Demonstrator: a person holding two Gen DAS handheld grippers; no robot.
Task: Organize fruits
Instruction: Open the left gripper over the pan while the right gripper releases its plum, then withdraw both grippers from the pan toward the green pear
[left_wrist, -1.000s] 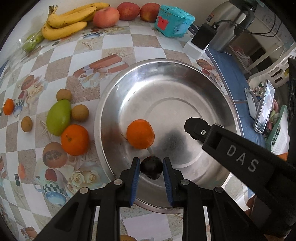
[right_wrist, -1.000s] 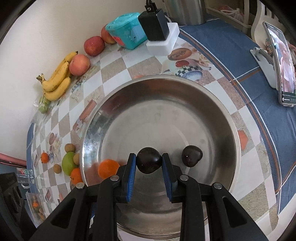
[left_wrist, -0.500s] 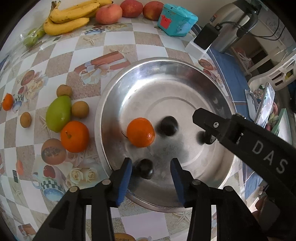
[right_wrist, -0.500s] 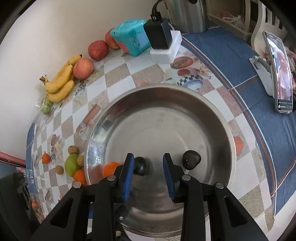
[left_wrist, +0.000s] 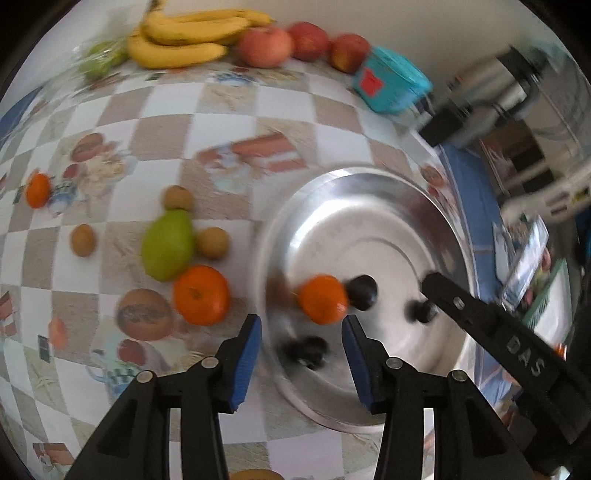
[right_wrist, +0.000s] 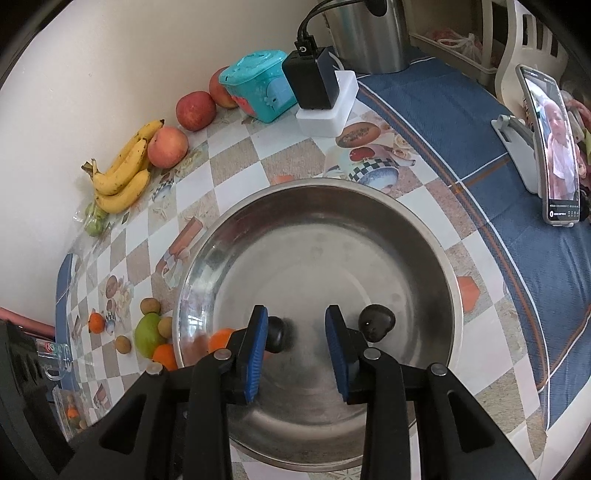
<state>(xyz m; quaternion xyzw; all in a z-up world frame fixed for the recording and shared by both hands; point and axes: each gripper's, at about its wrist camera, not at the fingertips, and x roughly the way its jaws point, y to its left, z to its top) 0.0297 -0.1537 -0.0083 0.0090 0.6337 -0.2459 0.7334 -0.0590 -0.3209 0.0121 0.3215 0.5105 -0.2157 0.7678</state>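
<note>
Steel bowl already holds one orange and three dark plums. Left gripper is opening, empty; right gripper parted, empty. Another orange, the mango, bananas and apples wait on the table.

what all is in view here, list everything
bananas: one bunch, yellow, by the wall
apples: three, red, beside the bananas
bagged fruit: one bag, green, by the banana stems
box: one, teal, beside the apples
charger: one, black, on a white block
steel pot: one, silver, behind the charger
phone: one, on a white stand, blue cloth
bowl: one, steel, checked tablecloth
dark fruits: three, blackish, in the bowl
oranges: three, one in the bowl, two outside
mango: one, green, outside
brown fruits: three, small, around the mango
left gripper: black, blue pads, jaws opening, empty
right gripper: same, jaws open, empty
</note>
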